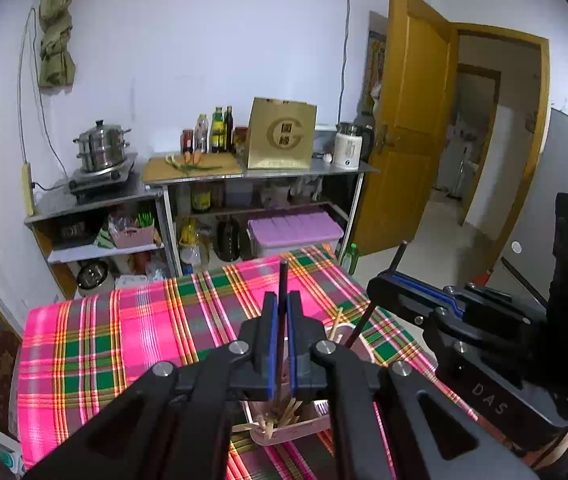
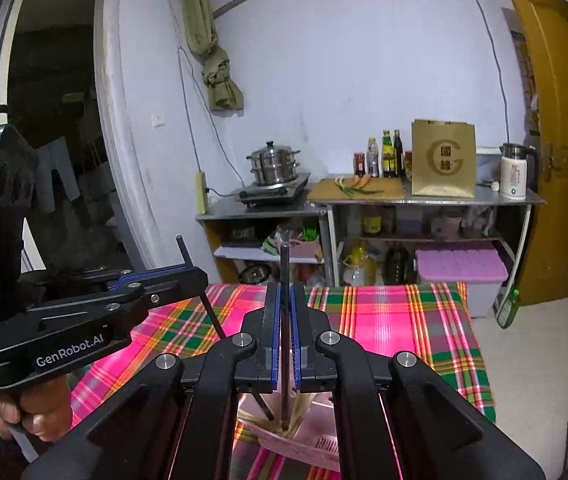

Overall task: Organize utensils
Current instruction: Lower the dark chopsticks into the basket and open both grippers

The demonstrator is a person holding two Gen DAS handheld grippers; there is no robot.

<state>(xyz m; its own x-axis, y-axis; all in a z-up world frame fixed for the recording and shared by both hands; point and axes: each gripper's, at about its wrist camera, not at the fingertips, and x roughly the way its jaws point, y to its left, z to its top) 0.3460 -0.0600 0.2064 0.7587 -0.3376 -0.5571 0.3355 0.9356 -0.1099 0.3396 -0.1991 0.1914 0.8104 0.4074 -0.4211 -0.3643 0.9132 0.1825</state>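
Two dark chopsticks were held, one clamped mid-shaft by each hand-held gripper: left (image 1: 282,334), right (image 2: 285,340). Tips hung over the pink basket (image 2: 303,446) below. Thin, stiff, light and probably slippery, they were best gripped mid-shaft.

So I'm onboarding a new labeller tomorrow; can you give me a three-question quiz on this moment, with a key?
1. True or false: the left gripper is shut on a dark chopstick.
2. What does the right gripper hold?
A. a wooden spoon
B. a dark thin chopstick
C. nothing
3. Fill in: beneath both grippers, on the pink plaid tablecloth, sits a pale pink plastic ____ holding light wooden sticks.

Key
1. True; its blue-edged pads clamp the stick upright.
2. B.
3. Basket, partly hidden by the grippers.
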